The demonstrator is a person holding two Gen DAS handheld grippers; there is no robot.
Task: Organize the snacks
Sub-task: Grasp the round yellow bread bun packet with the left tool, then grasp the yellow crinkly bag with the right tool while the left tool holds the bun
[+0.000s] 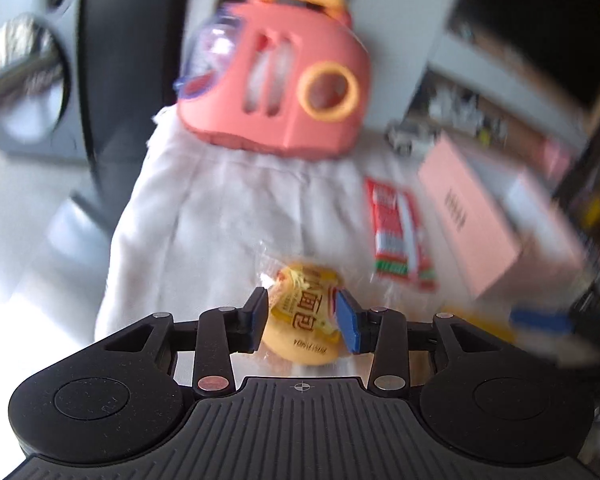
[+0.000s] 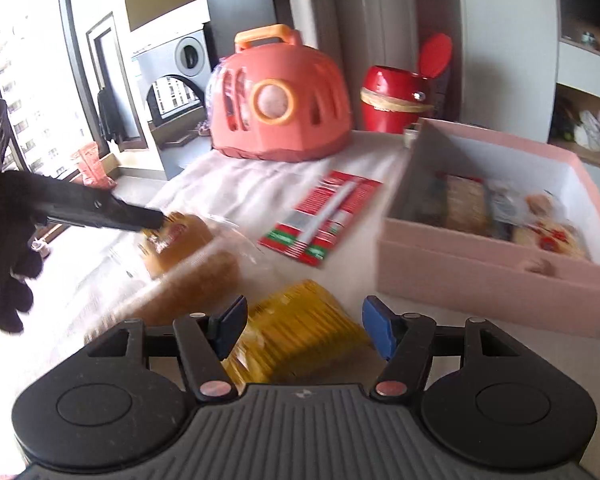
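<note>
- 1 round bread pack (image 1: 300, 316) clenched in left gripper (image 1: 302, 318), above white cloth (image 1: 220, 208); no long axis
- right gripper (image 2: 303, 326) released, over 1 yellow snack bag (image 2: 296, 328)
- 1 red sachet (image 2: 320, 218), long axis toward 1 coral carrier (image 2: 278, 110); 1 pink box (image 2: 496, 256) beside

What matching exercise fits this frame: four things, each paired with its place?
Things:
1. bun
2. yellow pack
3. red packet
4. pink box

Places:
A. flat on the white cloth, untouched
B. between the open fingers of the right gripper
C. clamped in the left gripper
D. at the right, snacks inside

Pairs: 1-C, 2-B, 3-A, 4-D
</note>
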